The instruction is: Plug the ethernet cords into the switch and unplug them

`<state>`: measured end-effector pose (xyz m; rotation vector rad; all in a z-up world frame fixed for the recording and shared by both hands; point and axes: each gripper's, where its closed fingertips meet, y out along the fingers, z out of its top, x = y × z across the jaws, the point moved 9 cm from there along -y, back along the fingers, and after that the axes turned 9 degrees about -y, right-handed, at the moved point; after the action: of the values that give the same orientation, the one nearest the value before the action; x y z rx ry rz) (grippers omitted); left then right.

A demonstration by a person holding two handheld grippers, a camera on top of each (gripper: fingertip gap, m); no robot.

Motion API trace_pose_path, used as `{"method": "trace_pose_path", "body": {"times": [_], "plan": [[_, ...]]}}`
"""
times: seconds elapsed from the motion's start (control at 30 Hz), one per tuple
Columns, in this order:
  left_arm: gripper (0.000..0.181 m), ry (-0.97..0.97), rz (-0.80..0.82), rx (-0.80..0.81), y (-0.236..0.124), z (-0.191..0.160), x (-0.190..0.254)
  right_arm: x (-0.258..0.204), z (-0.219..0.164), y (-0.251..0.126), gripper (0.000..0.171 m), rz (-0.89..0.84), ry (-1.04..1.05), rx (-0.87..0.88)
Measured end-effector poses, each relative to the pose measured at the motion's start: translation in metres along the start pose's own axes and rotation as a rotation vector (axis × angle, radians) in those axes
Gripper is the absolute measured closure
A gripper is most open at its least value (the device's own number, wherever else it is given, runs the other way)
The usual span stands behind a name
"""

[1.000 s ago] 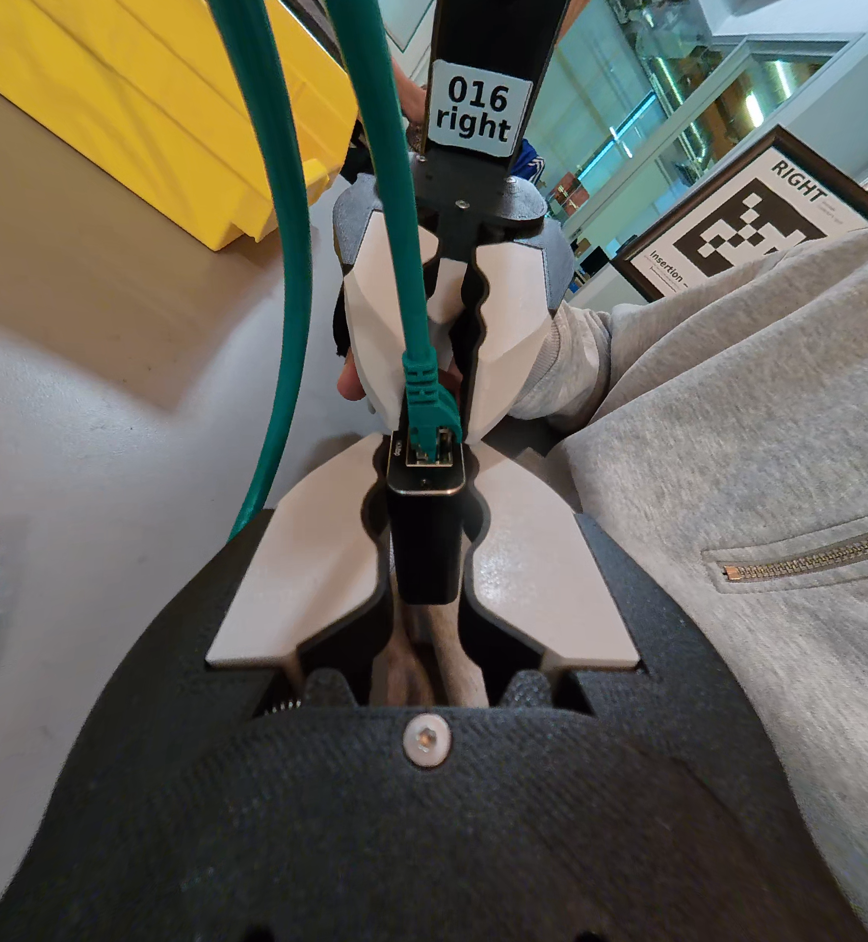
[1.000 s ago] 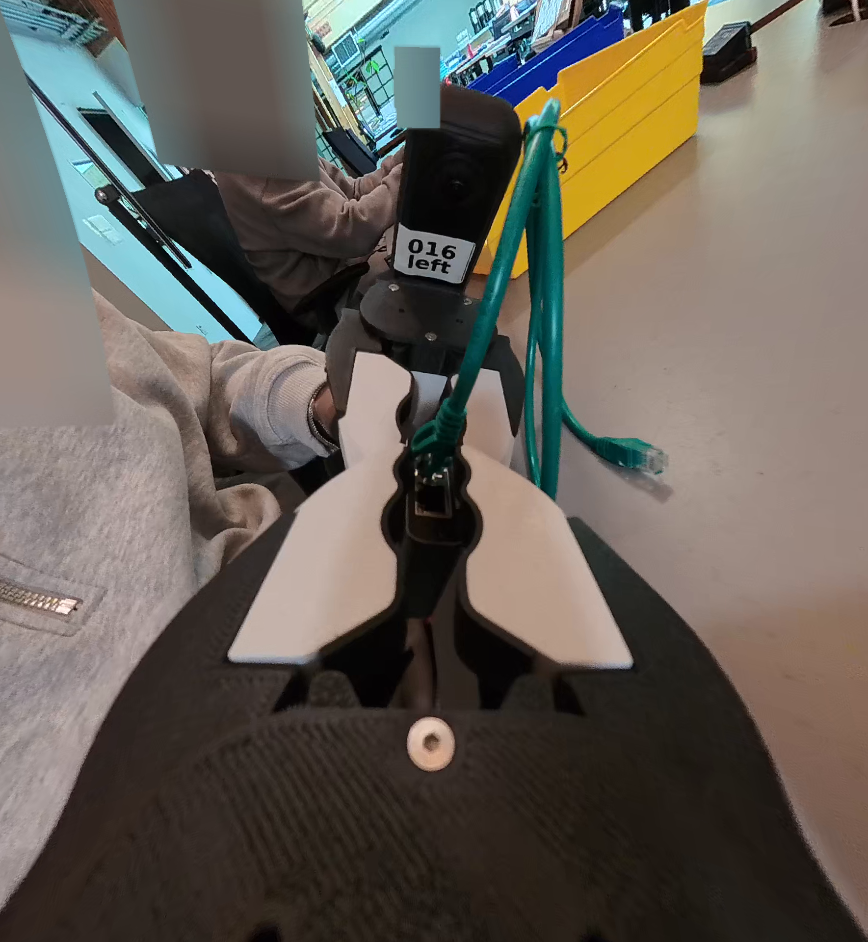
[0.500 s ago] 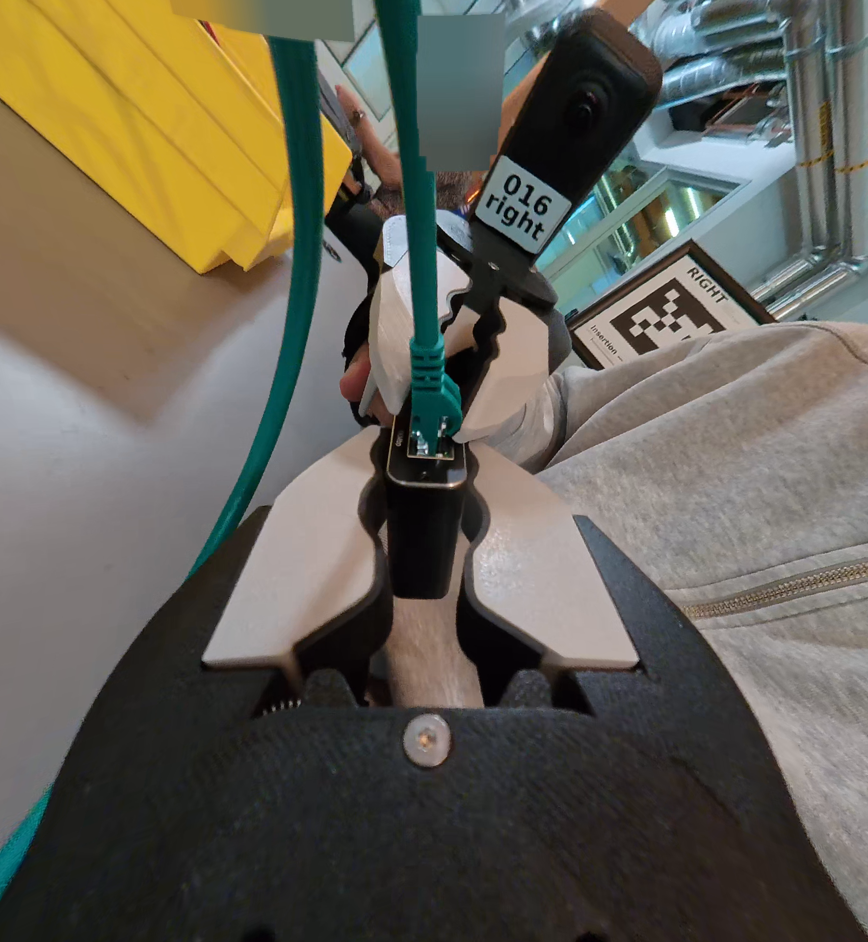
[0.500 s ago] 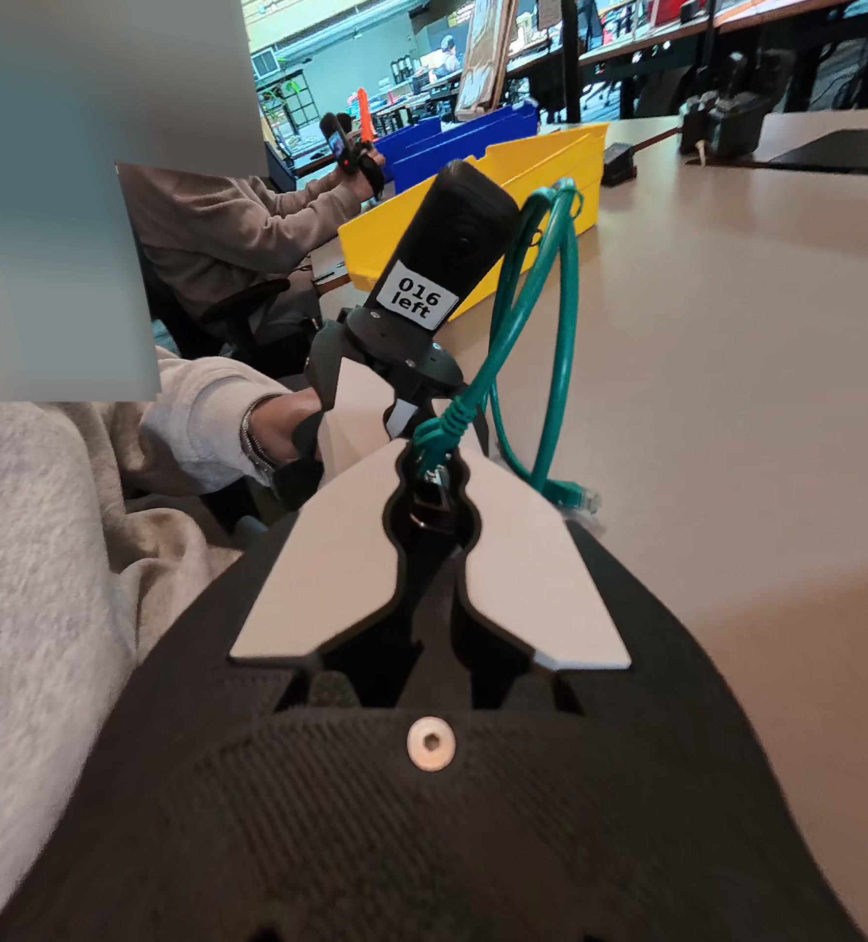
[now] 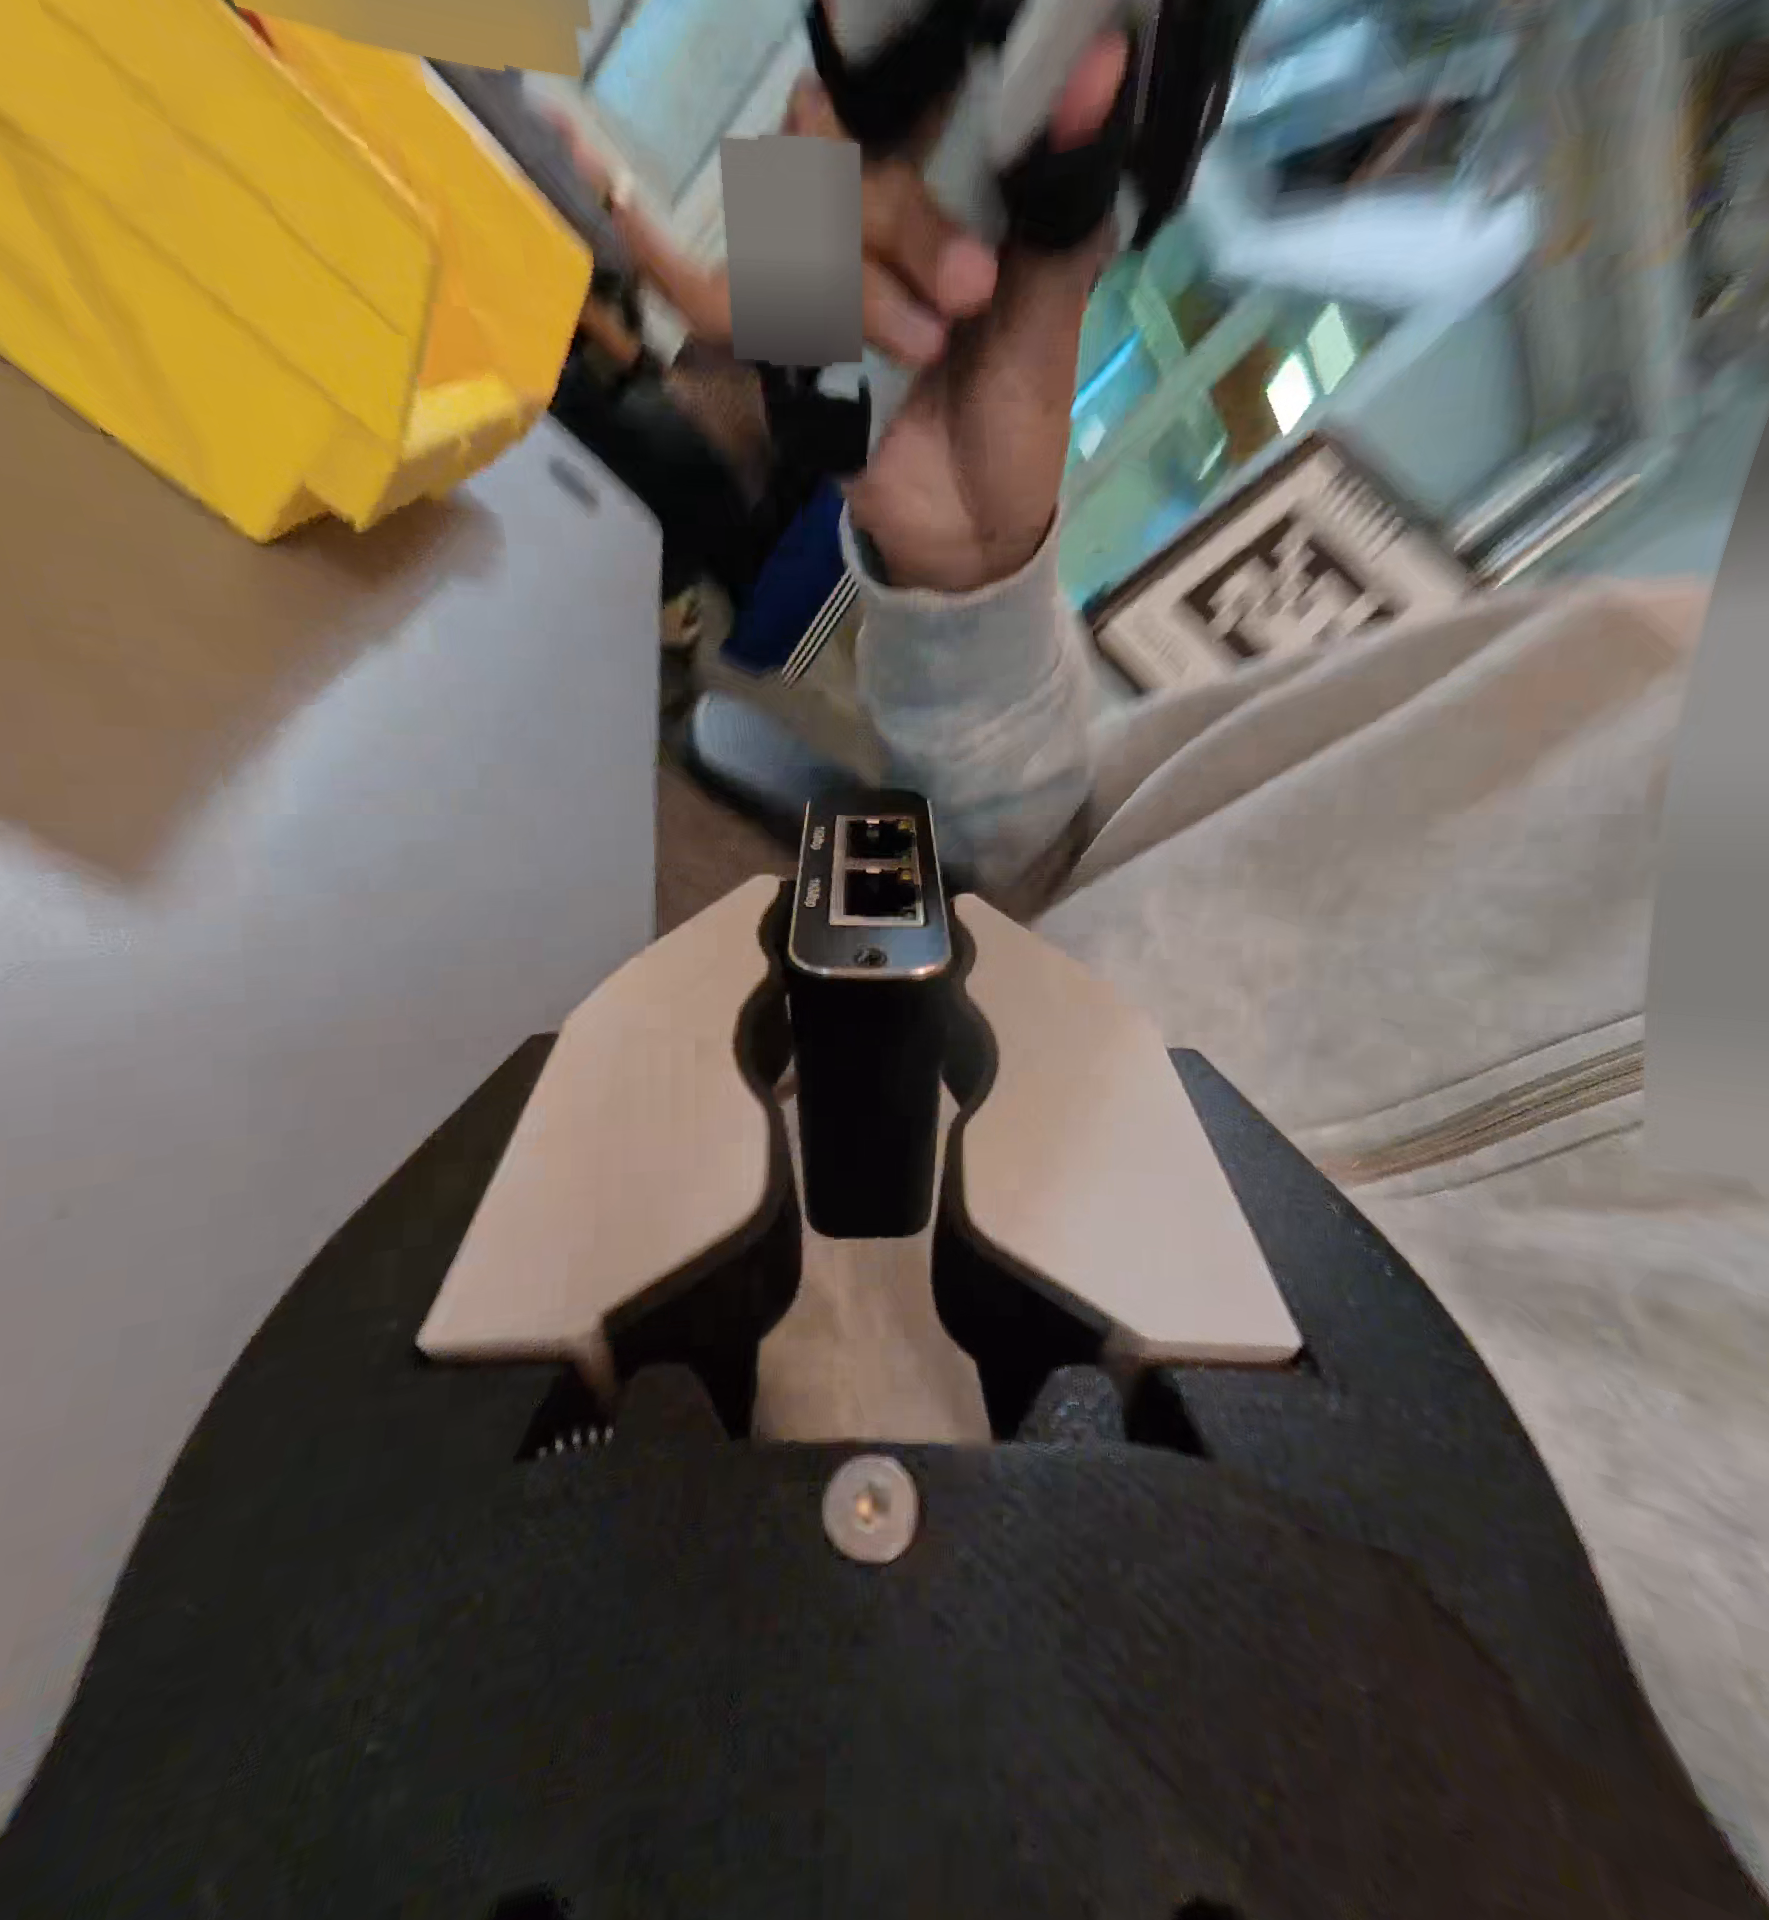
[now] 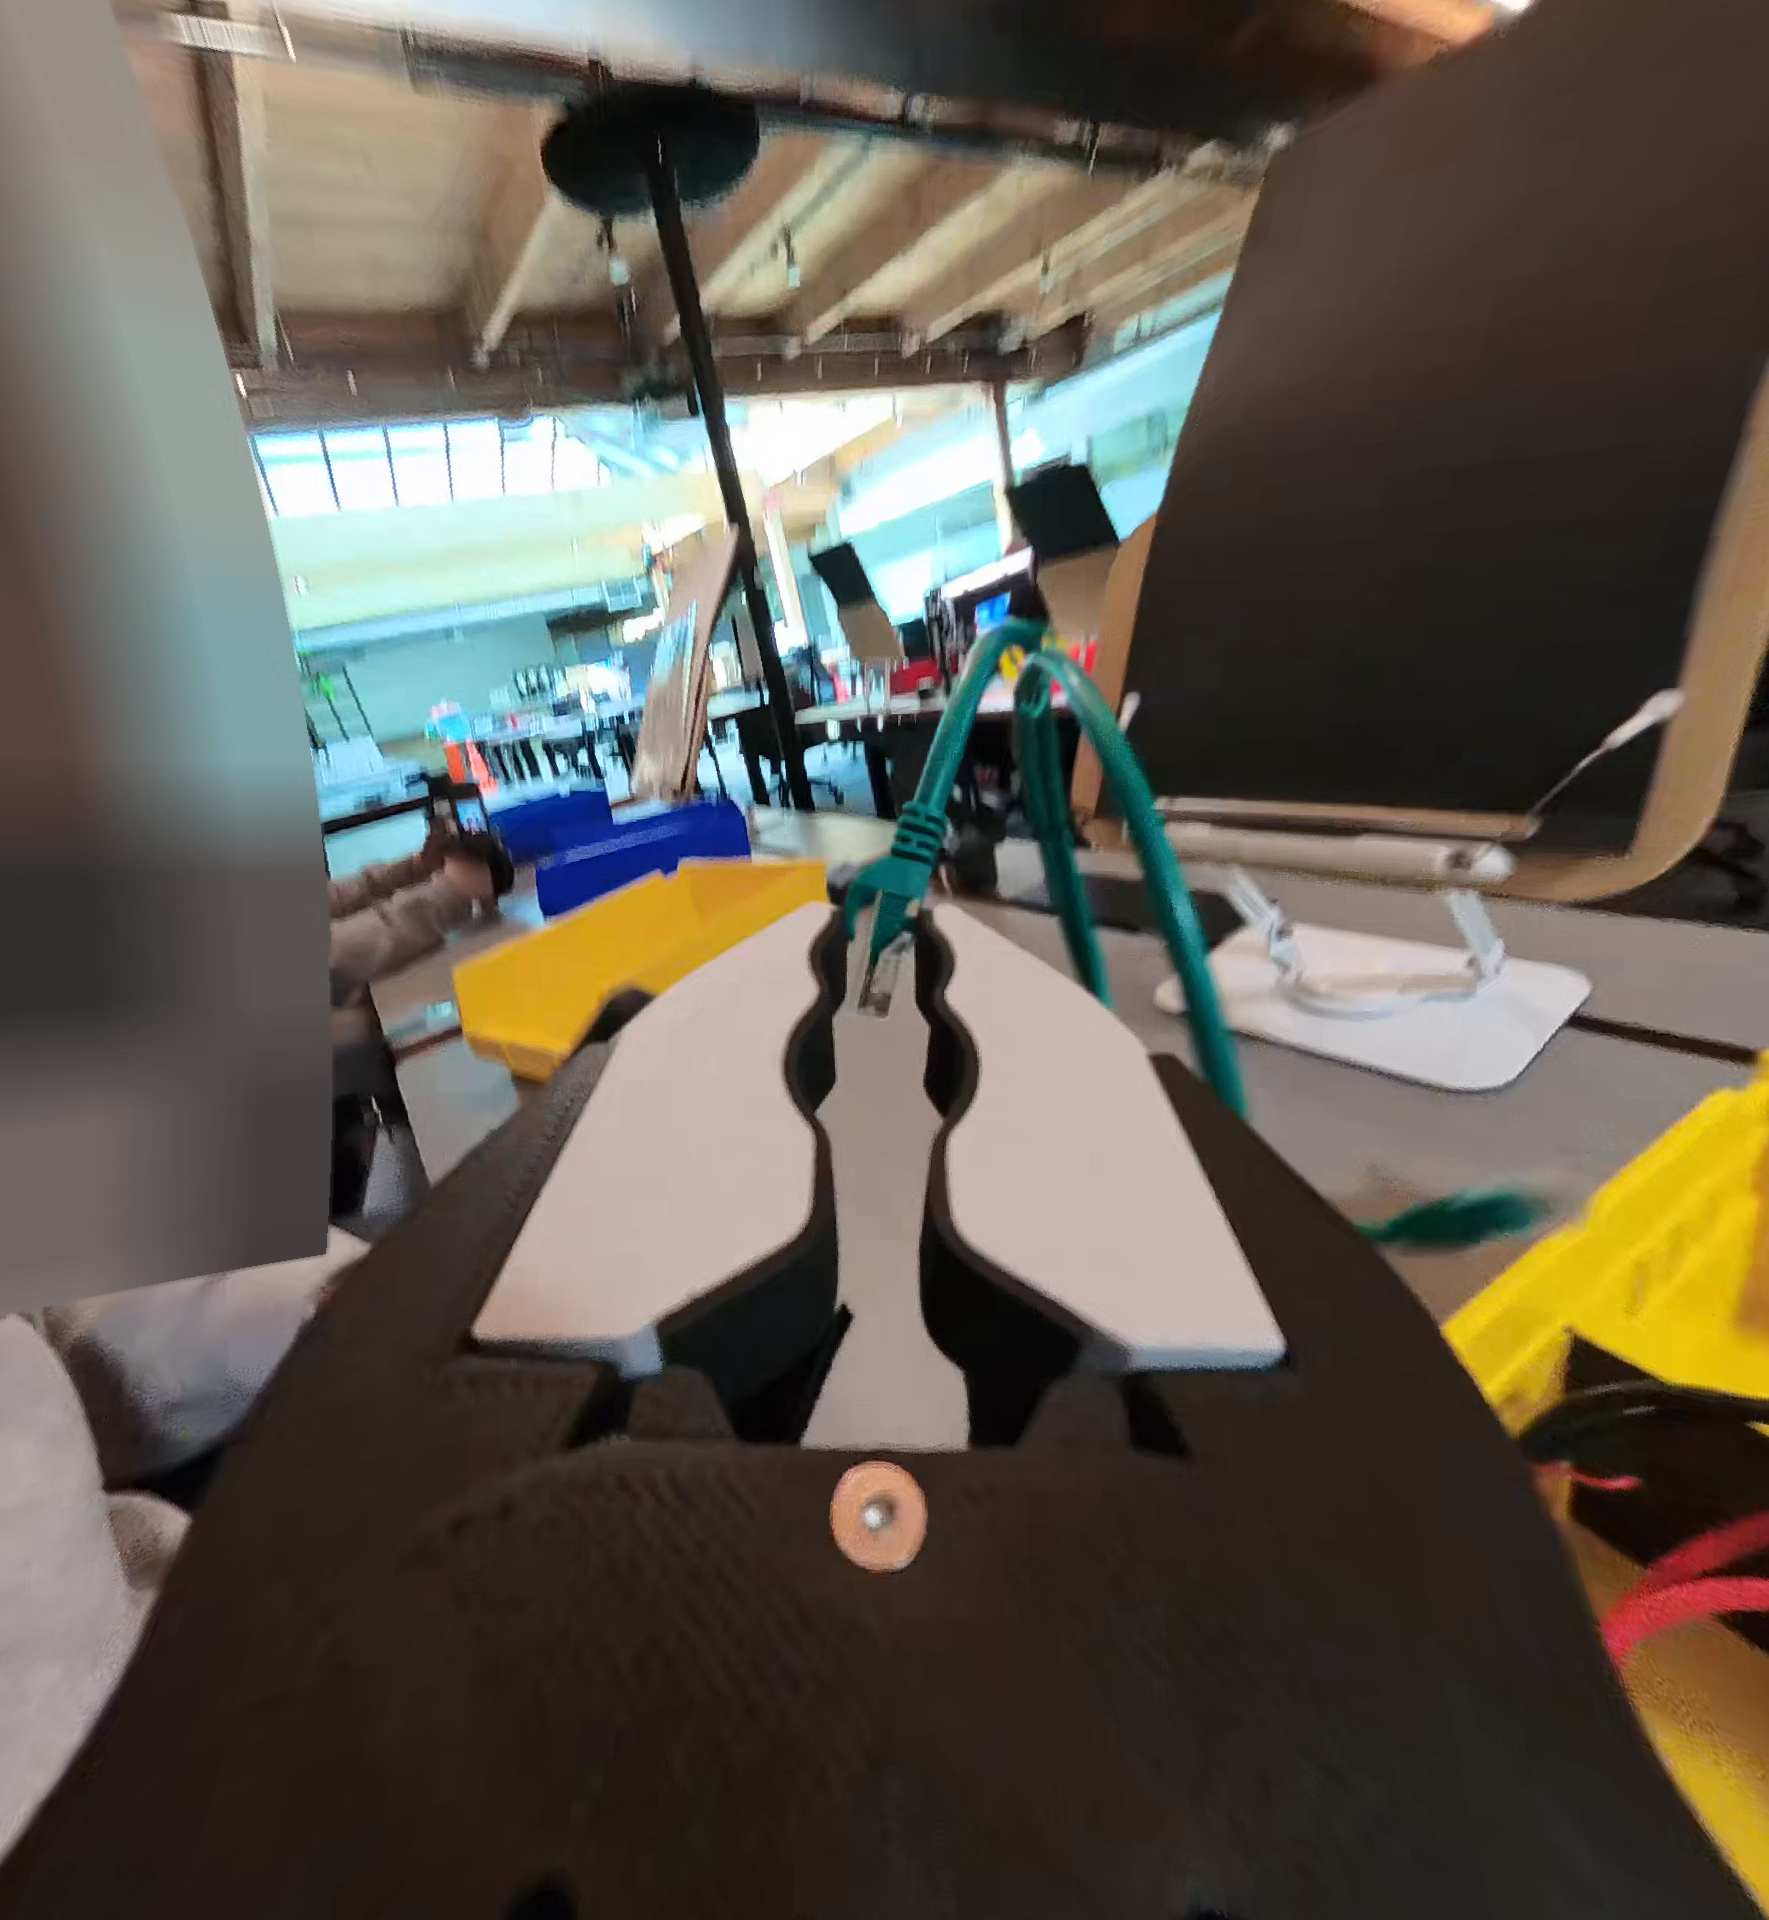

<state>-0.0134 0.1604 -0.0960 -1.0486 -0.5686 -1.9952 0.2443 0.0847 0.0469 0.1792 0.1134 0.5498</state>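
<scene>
My left gripper [image 5: 867, 935] is shut on a small black switch [image 5: 864, 1081] that stands up between the fingers. Its two ports [image 5: 878, 871] face me and both are free of plugs. My right gripper [image 6: 878, 935] is shut on the plug of a green ethernet cord [image 6: 895, 888]. The cord loops up and down behind the fingers [image 6: 1119, 831], and its other plug [image 6: 1462, 1216] lies on the table at the right. In the left wrist view the right gripper is a blur held high by a hand [image 5: 963, 343], well clear of the switch.
A yellow bin [image 5: 194, 239] sits on the grey table at the left. In the right wrist view there are yellow bins [image 6: 631, 956], a second one [image 6: 1690, 1247] holding cables at the right, and a laptop on a white stand [image 6: 1379, 997]. A grey-sleeved arm [image 5: 973, 686] is close.
The green plug was seated in the switch's port; now it is out. My right gripper has pulled up and away with the plug and swung toward the table. The switch stays held.
</scene>
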Motion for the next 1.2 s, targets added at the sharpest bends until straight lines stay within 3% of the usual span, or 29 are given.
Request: {"method": "trace_pose_path", "body": {"times": [0.1, 0.4, 0.57, 0.63, 0.7, 0.73, 0.77, 0.9, 1.0, 1.2], "plan": [[0.155, -0.113, -0.122, 0.117, -0.008, 0.005, -0.005, 0.012, 0.026, -0.029, 0.159, -0.051, -0.003, 0.085], [0.156, -0.129, -0.119, 0.062, 0.007, 0.0, -0.009, 0.033, 0.036, -0.073, 0.159, -0.23, -0.122, 0.071], [0.156, -0.116, -0.111, 0.08, 0.005, 0.003, -0.01, 0.058, 0.008, -0.079, 0.158, -0.31, -0.084, -0.063], [0.156, -0.121, -0.111, 0.088, 0.004, 0.003, -0.011, 0.079, -0.018, -0.082, 0.158, -0.387, -0.01, -0.2], [0.156, -0.126, -0.118, 0.092, 0.004, 0.003, -0.01, 0.097, -0.04, -0.088, 0.144, -0.45, 0.099, -0.289], [0.156, -0.125, -0.118, 0.092, 0.004, 0.003, -0.01, 0.101, -0.043, -0.092, 0.132, -0.47, 0.134, -0.276], [0.156, -0.123, -0.115, 0.091, 0.004, 0.003, -0.01, 0.101, -0.042, -0.095, 0.132, -0.485, 0.136, -0.24], [0.156, -0.123, -0.108, 0.089, 0.004, 0.003, -0.011, 0.089, -0.022, -0.092, 0.127, -0.577, -0.111, -0.274], [0.156, -0.133, -0.114, 0.106, 0.002, 0.004, -0.013, 0.068, -0.02, -0.07, 0.127, -0.479, -0.221, -0.331], [0.156, -0.13, -0.099, 0.216, -0.009, 0.009, -0.015, -0.006, -0.068, 0.007, 0.117, 0.116, -0.011, -0.492]]}}
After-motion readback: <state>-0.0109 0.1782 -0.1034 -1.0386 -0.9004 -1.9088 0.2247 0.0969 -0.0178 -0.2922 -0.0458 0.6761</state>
